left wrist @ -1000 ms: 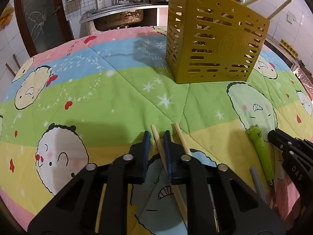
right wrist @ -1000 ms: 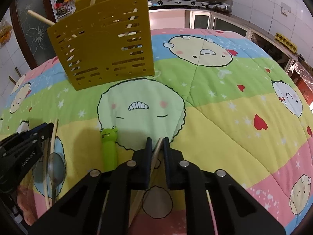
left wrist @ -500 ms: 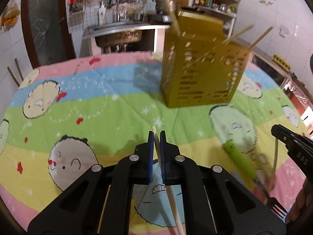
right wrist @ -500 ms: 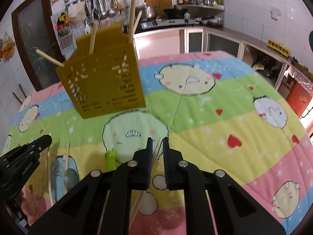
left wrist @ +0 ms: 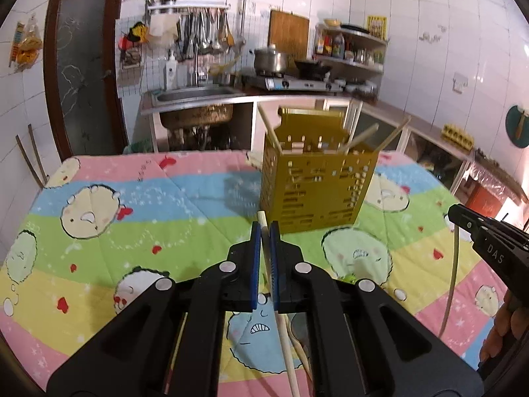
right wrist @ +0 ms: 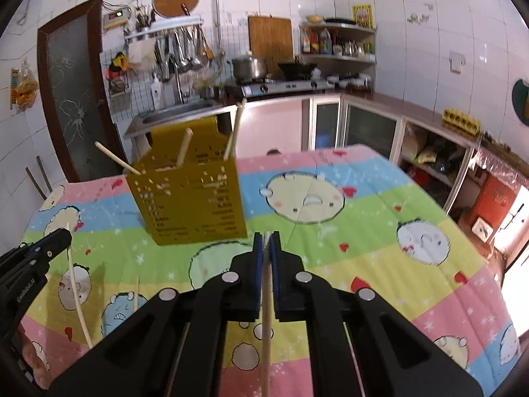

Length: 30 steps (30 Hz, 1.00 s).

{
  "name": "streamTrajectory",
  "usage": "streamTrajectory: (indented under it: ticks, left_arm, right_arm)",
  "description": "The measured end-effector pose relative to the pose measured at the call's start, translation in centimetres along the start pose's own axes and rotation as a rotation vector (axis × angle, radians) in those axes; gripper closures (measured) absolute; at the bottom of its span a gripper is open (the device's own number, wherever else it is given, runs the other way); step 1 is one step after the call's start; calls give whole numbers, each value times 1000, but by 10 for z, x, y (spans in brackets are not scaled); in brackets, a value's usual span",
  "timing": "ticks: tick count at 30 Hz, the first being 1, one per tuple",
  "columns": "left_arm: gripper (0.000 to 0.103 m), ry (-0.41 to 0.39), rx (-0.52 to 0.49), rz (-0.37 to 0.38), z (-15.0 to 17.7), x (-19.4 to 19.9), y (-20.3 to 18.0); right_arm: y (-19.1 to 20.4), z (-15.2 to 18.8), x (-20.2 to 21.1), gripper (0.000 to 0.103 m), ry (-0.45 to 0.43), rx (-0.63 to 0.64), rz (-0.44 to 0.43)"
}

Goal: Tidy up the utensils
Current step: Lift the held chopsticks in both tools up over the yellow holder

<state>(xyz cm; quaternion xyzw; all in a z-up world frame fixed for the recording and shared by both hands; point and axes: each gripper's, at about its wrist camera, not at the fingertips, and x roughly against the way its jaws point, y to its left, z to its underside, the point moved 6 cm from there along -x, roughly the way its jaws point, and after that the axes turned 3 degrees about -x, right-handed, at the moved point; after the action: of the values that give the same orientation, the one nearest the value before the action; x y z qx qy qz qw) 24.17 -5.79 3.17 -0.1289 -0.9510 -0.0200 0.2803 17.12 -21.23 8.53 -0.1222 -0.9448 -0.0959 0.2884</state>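
Now each chopstick is pinched only near its tip: the left gripper clamps one chopstick, the right gripper another, both short of the yellow utensil basket. Long free ends could swing, pivot out, or snag its rim.

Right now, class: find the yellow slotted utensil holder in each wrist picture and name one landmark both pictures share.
Left wrist view: the yellow utensil holder stands right of centre on the quilt, beyond the left gripper.
Right wrist view: the holder stands left of centre, beyond and left of the right gripper.
Shared landmark: the steel pot on the stove.
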Motion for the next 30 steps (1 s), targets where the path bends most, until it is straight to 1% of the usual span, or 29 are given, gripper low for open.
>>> streamTrajectory:
  ticks: [6,11,20,30]
  left_arm:
    - [99,-86,-23,-11,-12,27,0]
    - [99,-132,-36,-15,-21,39,1]
    - [100,-181,-25,-22,-41,40,11]
    - [100,-222,-30,0,-68,34,7]
  right_arm:
    - [1,-9,20,98,-66,6,-26]
    - [2,-17,30,98,-123,12,-41]
    - [1,-36,40,98,-223,-1,-53]
    - [8,-66,36,98,-269,19,-61]
